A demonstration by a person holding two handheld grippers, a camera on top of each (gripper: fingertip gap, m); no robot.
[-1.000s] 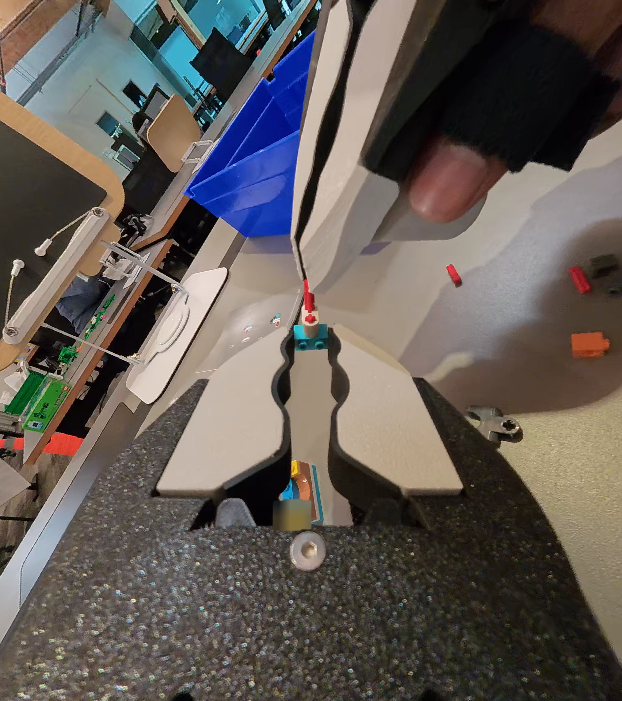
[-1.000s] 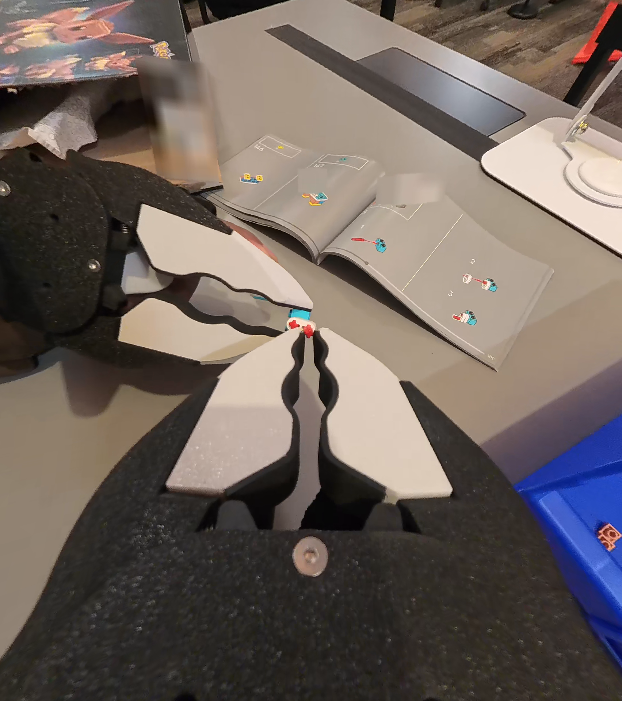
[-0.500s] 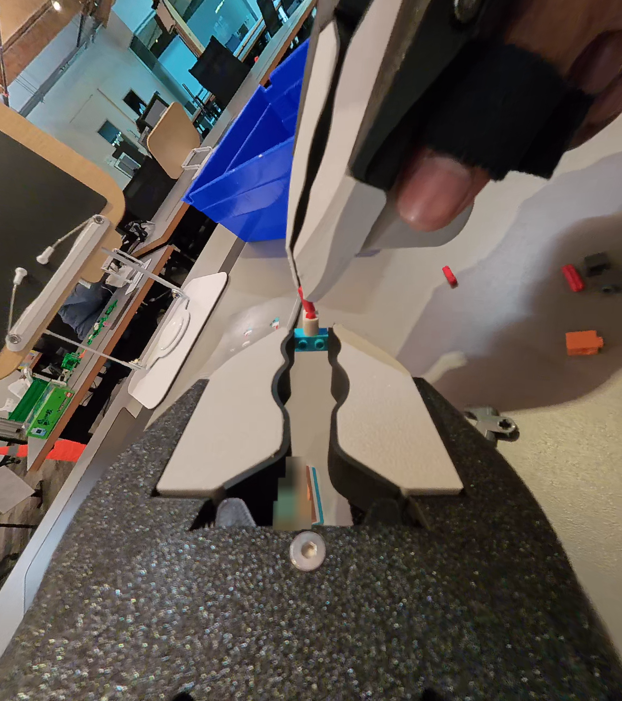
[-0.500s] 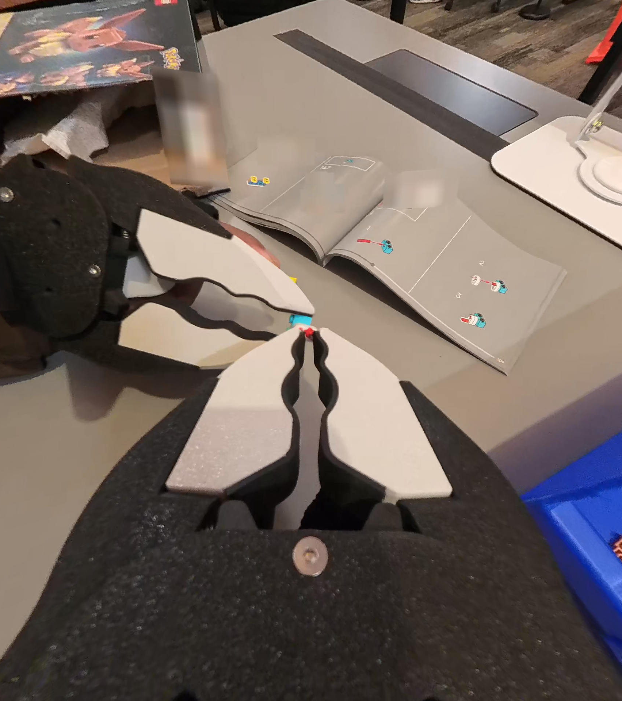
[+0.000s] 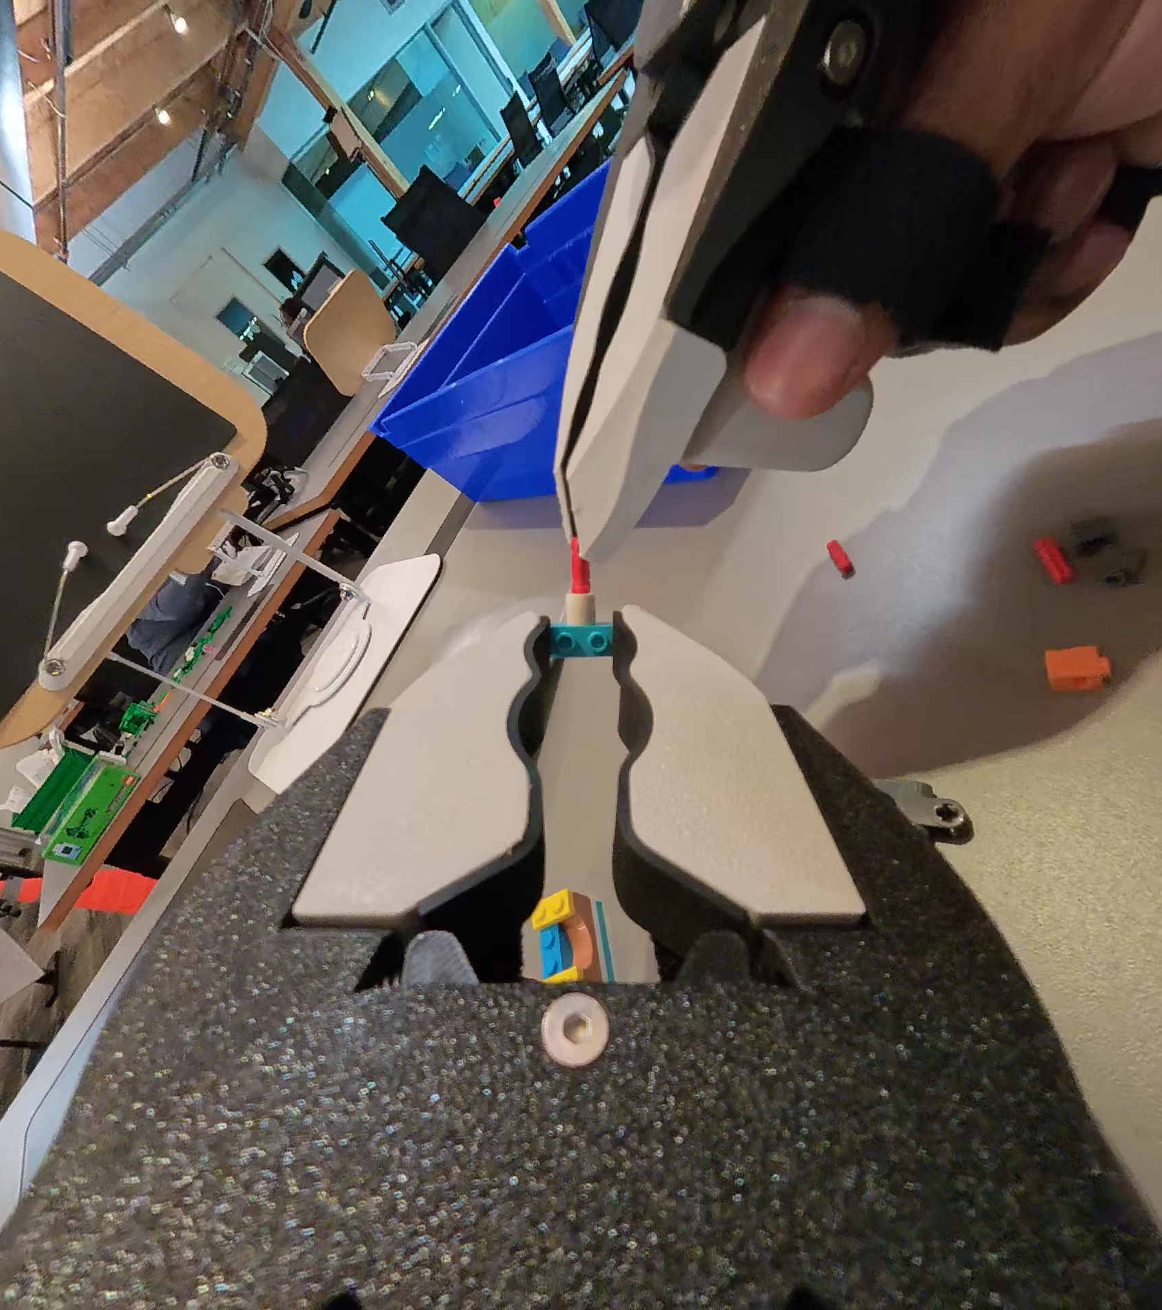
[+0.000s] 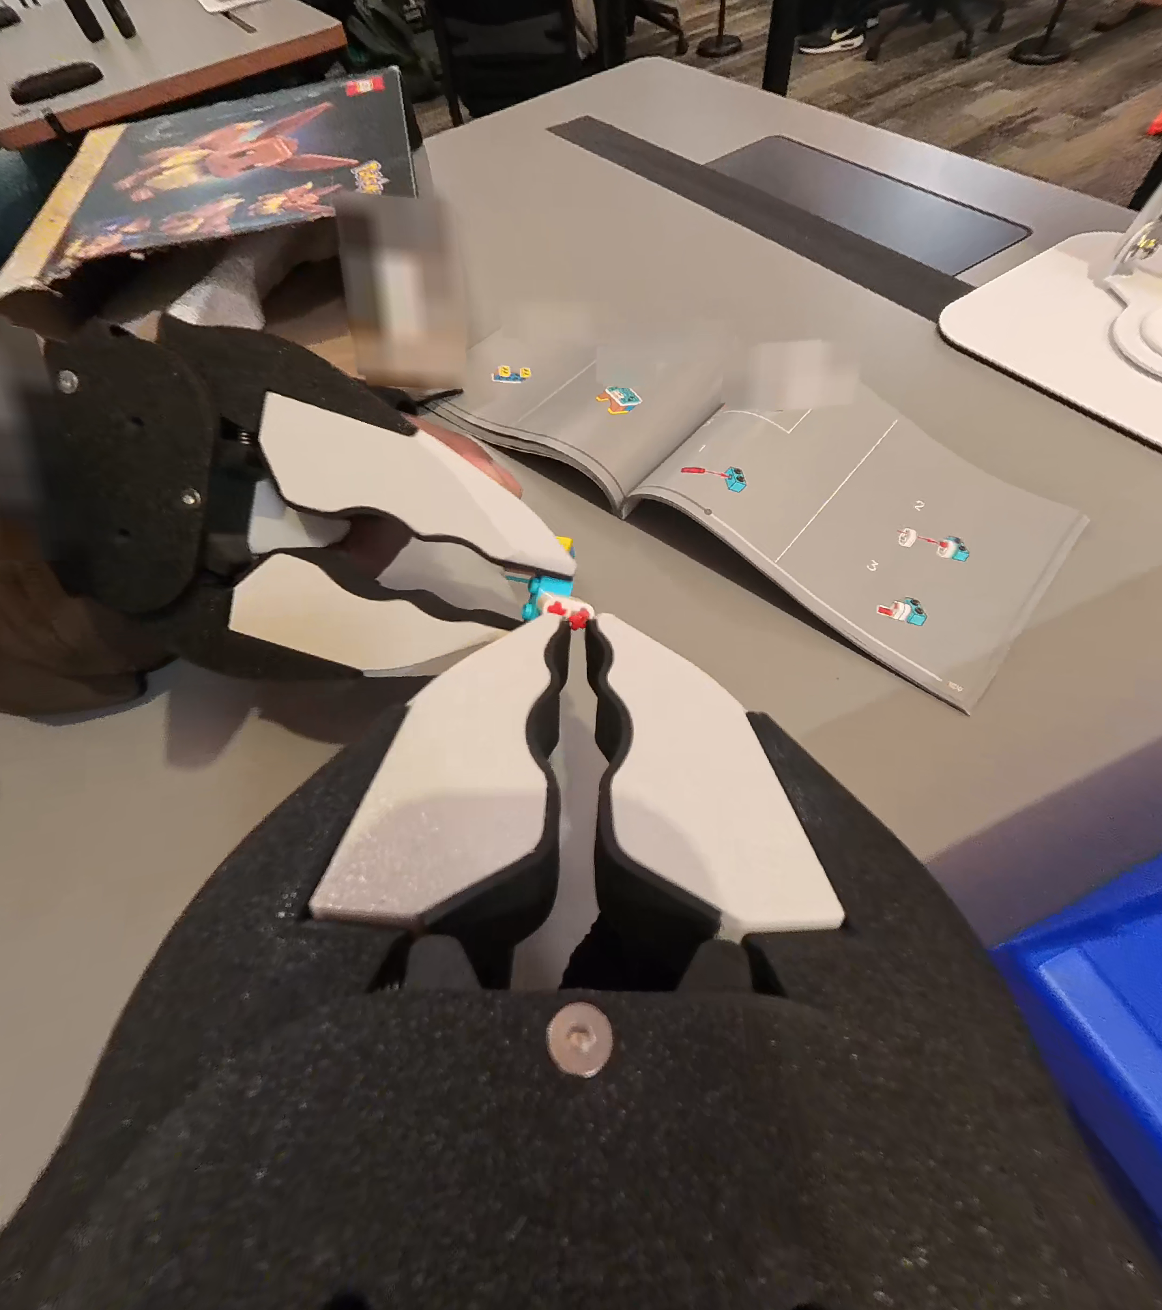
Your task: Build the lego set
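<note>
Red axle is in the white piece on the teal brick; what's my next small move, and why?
Probably keep the right tongs shut and press the red axle deeper into the white piece: much of it shows above, while the left tongs brace the teal brick.

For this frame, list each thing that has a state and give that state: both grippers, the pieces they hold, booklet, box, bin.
left gripper: shut on the teal brick
teal brick: held off the table, white piece on it
right gripper: shut on the red axle
red axle: its end in the white piece
instruction booklet: lying open
set box: torn open
blue bin: open-topped, one brown piece inside
orange brick: loose on the table
</note>
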